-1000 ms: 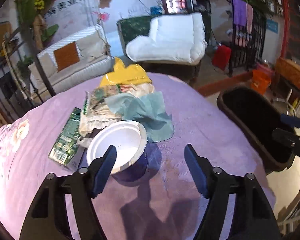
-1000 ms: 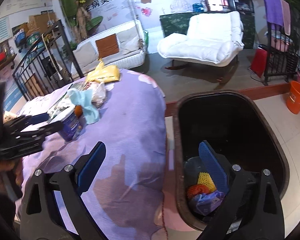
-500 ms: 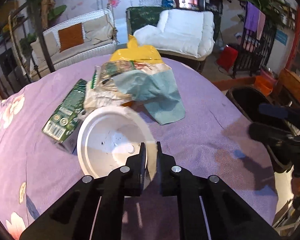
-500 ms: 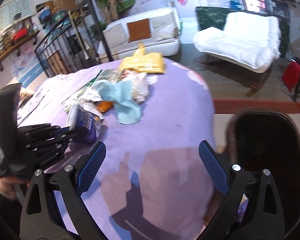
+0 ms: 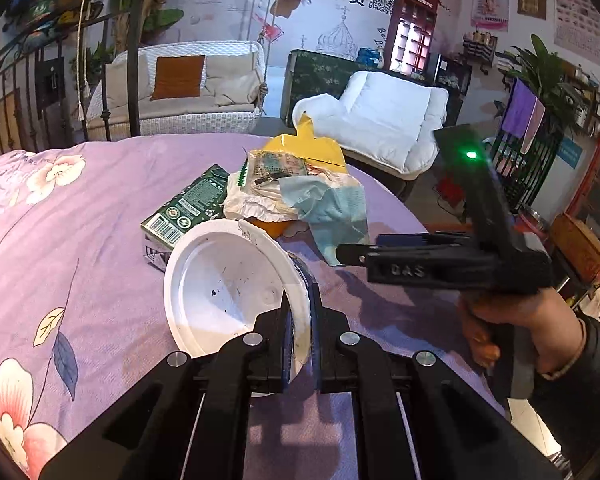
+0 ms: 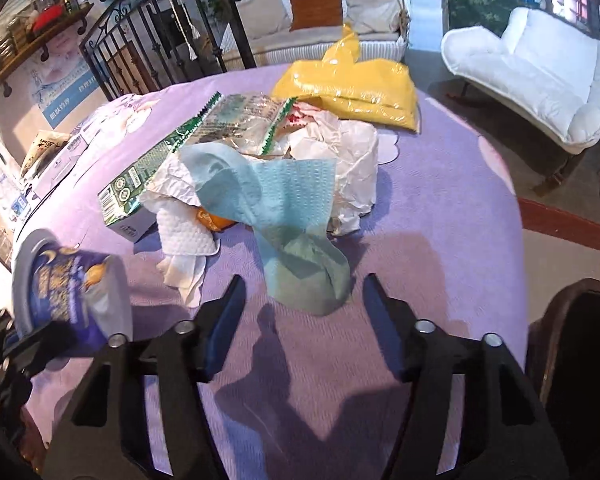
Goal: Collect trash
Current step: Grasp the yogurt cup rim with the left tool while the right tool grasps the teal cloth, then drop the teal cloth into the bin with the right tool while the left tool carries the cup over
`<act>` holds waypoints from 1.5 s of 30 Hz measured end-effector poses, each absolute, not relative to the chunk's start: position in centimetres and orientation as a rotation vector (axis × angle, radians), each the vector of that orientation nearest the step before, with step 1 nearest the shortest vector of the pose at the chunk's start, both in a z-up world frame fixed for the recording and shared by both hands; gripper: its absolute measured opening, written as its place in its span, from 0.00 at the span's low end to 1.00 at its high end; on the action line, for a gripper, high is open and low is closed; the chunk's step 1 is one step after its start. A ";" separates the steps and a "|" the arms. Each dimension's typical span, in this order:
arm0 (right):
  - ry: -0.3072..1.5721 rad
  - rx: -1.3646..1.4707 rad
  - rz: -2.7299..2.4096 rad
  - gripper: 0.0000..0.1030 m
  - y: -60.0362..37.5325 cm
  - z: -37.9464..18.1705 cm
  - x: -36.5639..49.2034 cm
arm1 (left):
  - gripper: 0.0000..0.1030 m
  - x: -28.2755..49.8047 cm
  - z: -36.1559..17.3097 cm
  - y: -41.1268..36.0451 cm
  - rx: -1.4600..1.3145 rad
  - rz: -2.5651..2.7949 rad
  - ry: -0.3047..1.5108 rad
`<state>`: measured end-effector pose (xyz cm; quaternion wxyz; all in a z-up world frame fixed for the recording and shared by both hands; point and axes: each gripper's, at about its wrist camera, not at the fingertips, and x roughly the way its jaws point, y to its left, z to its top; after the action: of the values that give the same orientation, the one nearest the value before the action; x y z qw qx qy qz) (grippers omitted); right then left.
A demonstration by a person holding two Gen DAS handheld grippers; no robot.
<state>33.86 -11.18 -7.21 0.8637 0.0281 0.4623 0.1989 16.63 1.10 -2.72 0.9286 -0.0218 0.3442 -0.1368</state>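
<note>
My left gripper (image 5: 300,320) is shut on the rim of a white paper cup (image 5: 228,284) with a blue printed outside (image 6: 72,288), tilted and lifted over the purple tablecloth (image 5: 80,240). My right gripper (image 6: 300,300) is open and empty, just short of a blue-green tissue (image 6: 292,216). It also shows from the side in the left wrist view (image 5: 352,254). The trash pile holds a green carton (image 5: 188,204), a clear green-edged wrapper (image 6: 236,116), white crumpled paper (image 6: 348,160), a white napkin (image 6: 180,232) and a yellow bag (image 6: 352,84).
A black trash bin (image 6: 580,360) stands off the table's right edge. An orange scrap (image 6: 212,220) lies under the tissue. A white armchair (image 6: 540,76), a wicker sofa (image 5: 180,92) and a black iron railing (image 6: 148,40) stand beyond the table.
My left gripper closed on the cup's rim and lifted it, tilted. My right gripper swung from over the bin to the table, facing the blue-green tissue.
</note>
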 end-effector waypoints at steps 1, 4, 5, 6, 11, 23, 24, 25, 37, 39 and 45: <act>0.981 0.066 0.419 0.41 -11.2 -7.4 34.2 | 0.08 16.6 -2.7 1.2 -0.044 -0.277 0.703; 0.989 0.083 0.419 0.19 -11.2 -7.7 34.4 | 0.08 16.4 -2.9 1.3 -0.062 -0.275 0.704; 0.980 0.088 0.425 0.14 -11.3 -7.6 34.2 | 0.08 16.3 -2.9 1.3 -0.068 -0.271 0.701; 0.971 0.092 0.431 0.12 -11.3 -7.5 34.0 | 0.08 16.2 -3.0 1.3 -0.071 -0.267 0.700; 0.932 0.111 0.446 0.06 -11.7 -6.5 31.5 | 0.08 15.8 -3.3 1.3 -0.088 -0.262 0.705; 0.790 0.191 0.435 0.05 -14.9 -2.9 24.5 | 0.08 14.5 -2.1 1.0 -0.098 -0.279 0.664; 0.780 0.204 0.429 0.05 -15.4 -2.6 24.0 | 0.08 14.4 -2.0 0.8 -0.099 -0.285 0.661; 0.773 0.213 0.425 0.05 -15.5 -2.4 23.5 | 0.08 14.3 -2.0 0.6 -0.099 -0.289 0.658; 0.715 0.309 0.293 0.05 -22.3 -1.6 18.6 | 0.08 12.6 -1.6 -2.4 -0.107 -0.387 0.637; 0.715 0.317 0.262 0.05 -23.8 -1.7 17.8 | 0.08 12.2 -1.6 -3.2 -0.110 -0.415 0.637; 0.720 0.353 0.129 0.05 -29.2 -2.5 15.6 | 0.08 12.0 -1.7 -5.0 -0.096 -0.472 0.643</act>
<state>15.62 -29.21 -2.55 0.9187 0.1716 0.3501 0.0628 12.01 -4.97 -1.70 0.9204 -0.0469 0.3130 -0.2298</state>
